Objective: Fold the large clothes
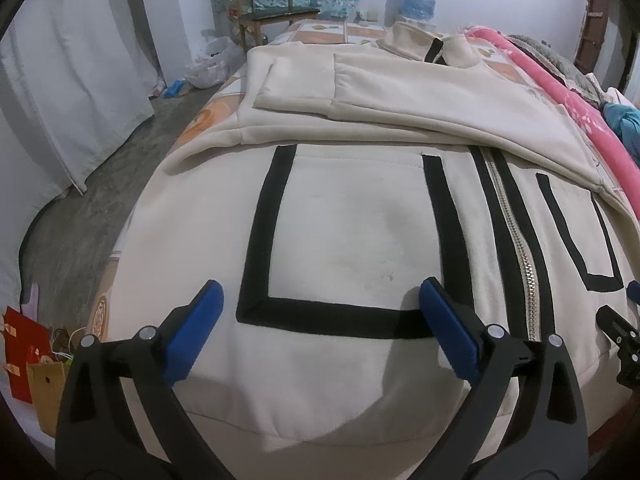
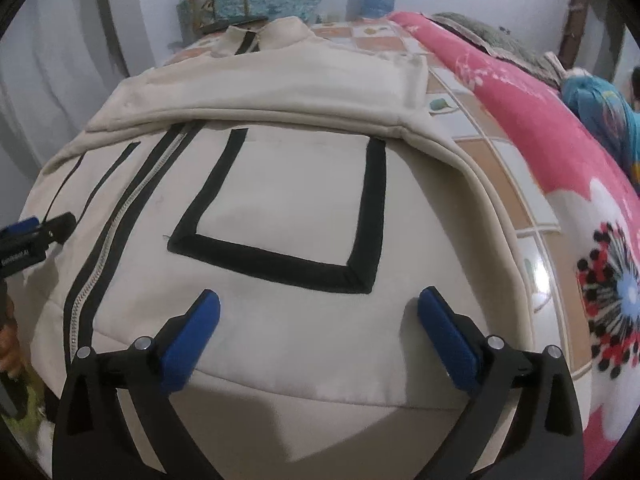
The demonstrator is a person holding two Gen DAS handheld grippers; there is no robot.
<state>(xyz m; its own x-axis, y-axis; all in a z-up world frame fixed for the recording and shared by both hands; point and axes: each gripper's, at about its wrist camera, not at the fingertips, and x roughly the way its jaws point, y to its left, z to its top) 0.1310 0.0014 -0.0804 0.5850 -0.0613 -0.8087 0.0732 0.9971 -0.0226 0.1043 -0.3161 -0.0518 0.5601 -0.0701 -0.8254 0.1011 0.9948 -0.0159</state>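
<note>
Cream jacket (image 1: pixel 352 216): laid flat on the bed (image 2: pixel 496 200), zipper (image 1: pixel 516 240) closed, sleeves folded across the chest, hem at the near edge. Left gripper (image 1: pixel 320 300): jaws spread wide, nothing clamped, poised over the left black-trimmed pocket (image 1: pixel 344 236). Right gripper (image 2: pixel 318 300): likewise spread, empty, over the right pocket (image 2: pixel 288 208). Pink floral blanket (image 2: pixel 560 184): heaped along the bed's right edge.

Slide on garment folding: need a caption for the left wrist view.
Open left gripper above a cream zip jacket, sleeves folded across, on a bed.
</note>
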